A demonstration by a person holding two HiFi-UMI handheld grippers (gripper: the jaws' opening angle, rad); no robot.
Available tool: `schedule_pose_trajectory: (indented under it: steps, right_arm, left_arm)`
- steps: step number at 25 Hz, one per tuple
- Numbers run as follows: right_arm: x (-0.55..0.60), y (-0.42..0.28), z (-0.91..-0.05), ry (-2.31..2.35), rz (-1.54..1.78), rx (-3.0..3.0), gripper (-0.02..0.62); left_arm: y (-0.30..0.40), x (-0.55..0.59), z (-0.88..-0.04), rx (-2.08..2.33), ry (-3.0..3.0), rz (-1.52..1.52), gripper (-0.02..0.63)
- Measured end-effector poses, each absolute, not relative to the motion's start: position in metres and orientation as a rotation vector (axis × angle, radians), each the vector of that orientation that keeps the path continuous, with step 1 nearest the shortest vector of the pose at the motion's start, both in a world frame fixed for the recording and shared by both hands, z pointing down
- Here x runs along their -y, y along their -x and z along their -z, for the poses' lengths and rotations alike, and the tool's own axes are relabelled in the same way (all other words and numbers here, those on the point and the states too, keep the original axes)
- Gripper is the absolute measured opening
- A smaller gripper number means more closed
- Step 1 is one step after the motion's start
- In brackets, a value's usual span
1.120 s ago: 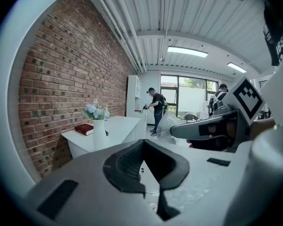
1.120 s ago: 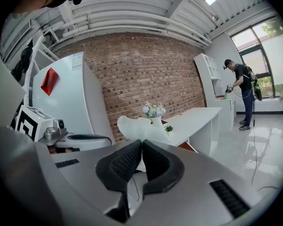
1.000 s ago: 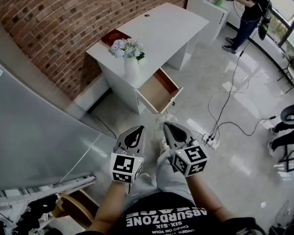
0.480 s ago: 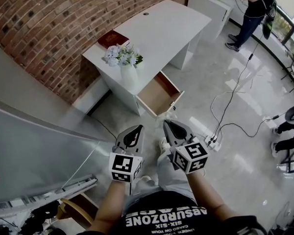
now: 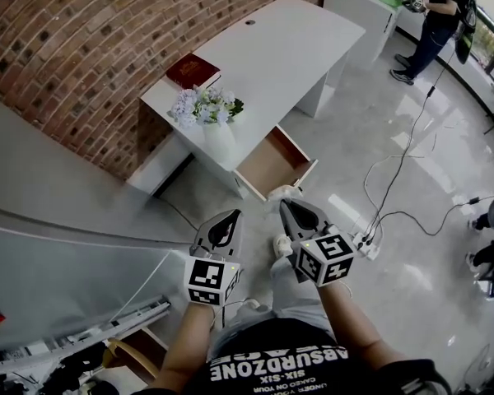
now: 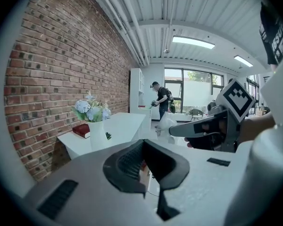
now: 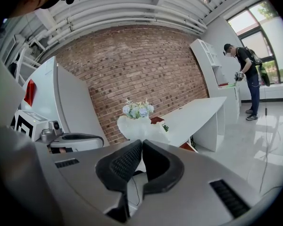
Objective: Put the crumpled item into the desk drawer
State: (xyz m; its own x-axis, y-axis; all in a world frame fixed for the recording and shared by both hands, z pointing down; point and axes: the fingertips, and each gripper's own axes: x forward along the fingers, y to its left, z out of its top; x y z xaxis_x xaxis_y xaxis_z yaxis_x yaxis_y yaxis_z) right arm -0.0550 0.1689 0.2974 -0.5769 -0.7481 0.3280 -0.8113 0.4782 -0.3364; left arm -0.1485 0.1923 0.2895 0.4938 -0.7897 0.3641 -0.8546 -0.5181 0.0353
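The crumpled item (image 5: 283,193) is a white wad pinched at the tip of my right gripper (image 5: 288,206), which is shut on it. In the right gripper view the wad (image 7: 140,126) bulges just beyond the closed right gripper (image 7: 142,141). The white desk (image 5: 288,52) stands ahead against the brick wall, its drawer (image 5: 273,161) pulled open and showing a bare wooden bottom. My left gripper (image 5: 229,216) is held beside the right one, shut and empty. From the left gripper (image 6: 142,142) I see the wad (image 6: 167,123) off to the right.
A white vase of flowers (image 5: 206,109) and a red book (image 5: 192,70) sit on the desk's near end. A power strip with cables (image 5: 365,243) lies on the floor to the right. A large grey board (image 5: 58,204) leans at left. A person (image 5: 439,11) stands far right.
The desk and open drawer have shifted slightly in the head view as I come a little nearer. Both grippers stay shut, and the right one keeps hold of the wad.
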Motion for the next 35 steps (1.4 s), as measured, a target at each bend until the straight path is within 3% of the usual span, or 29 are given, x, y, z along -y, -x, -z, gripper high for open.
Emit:
schedule_pose_trajectory:
  steps: [35]
  right_arm:
    - [-0.018, 0.035, -0.365, -1.145, -0.775, 2.507, 0.008]
  left_arm:
    - [0.128, -0.056, -0.326, 1.461, -2.395, -0.504, 0.005]
